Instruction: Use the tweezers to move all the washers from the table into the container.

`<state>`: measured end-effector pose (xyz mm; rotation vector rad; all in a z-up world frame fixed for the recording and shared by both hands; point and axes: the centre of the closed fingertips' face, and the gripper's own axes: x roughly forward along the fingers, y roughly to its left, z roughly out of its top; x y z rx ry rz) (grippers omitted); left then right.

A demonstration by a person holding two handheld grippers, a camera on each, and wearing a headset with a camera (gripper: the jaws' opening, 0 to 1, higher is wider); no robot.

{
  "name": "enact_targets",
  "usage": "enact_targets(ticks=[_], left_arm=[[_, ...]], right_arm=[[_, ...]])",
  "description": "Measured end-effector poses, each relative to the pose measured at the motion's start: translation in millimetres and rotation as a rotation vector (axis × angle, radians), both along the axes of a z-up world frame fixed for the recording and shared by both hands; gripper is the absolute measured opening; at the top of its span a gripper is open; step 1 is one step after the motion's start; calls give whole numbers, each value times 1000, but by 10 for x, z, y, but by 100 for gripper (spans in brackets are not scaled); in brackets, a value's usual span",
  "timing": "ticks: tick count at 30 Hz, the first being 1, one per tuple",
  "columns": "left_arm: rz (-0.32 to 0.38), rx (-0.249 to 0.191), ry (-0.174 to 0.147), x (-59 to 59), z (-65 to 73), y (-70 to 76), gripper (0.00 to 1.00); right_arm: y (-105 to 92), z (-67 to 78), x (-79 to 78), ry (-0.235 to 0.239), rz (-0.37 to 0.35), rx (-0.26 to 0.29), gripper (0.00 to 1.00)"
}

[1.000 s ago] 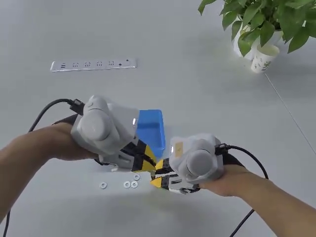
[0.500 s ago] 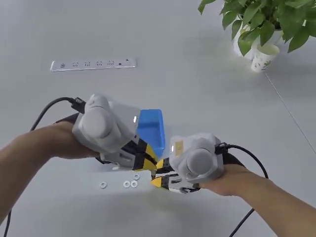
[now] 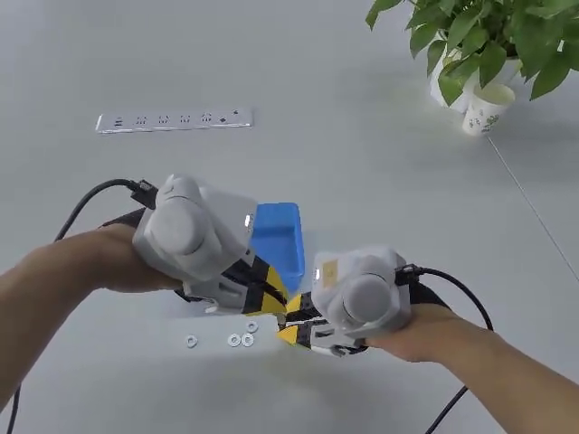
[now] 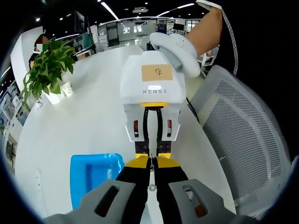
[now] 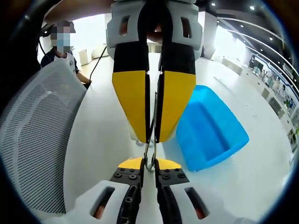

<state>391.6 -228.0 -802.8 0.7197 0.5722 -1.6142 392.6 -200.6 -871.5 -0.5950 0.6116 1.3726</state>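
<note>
My two grippers meet tip to tip just in front of the blue container (image 3: 276,237). The left gripper (image 3: 282,303) is shut on thin metal tweezers (image 5: 150,150), which run down between its yellow jaws. The right gripper (image 3: 291,325) faces it, its jaws closed on the tweezers' lower end. Several small washers (image 3: 241,340) lie on the table left of the tips, and one more washer (image 3: 190,342) lies further left. In the left gripper view the container (image 4: 91,175) sits left of my own jaws, and the right gripper (image 4: 152,150) points at me.
A white power strip (image 3: 175,119) lies at the far left of the table. A potted plant (image 3: 479,41) and a paper cup (image 3: 486,108) stand at the far right. A mesh chair (image 4: 238,140) and a person are beside the table. Black cables trail from both grippers.
</note>
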Motion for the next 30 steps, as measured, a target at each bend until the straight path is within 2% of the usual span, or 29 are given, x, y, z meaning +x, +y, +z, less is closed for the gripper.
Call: enact_targets(ticks=[15, 30], left_arm=[[2, -8, 3, 0, -2, -23, 6], [2, -3, 2, 7, -6, -15, 6]], right_arm=[[-12, -4, 0, 28, -25, 7, 10], [-8, 0, 4, 34, -31, 8, 9]])
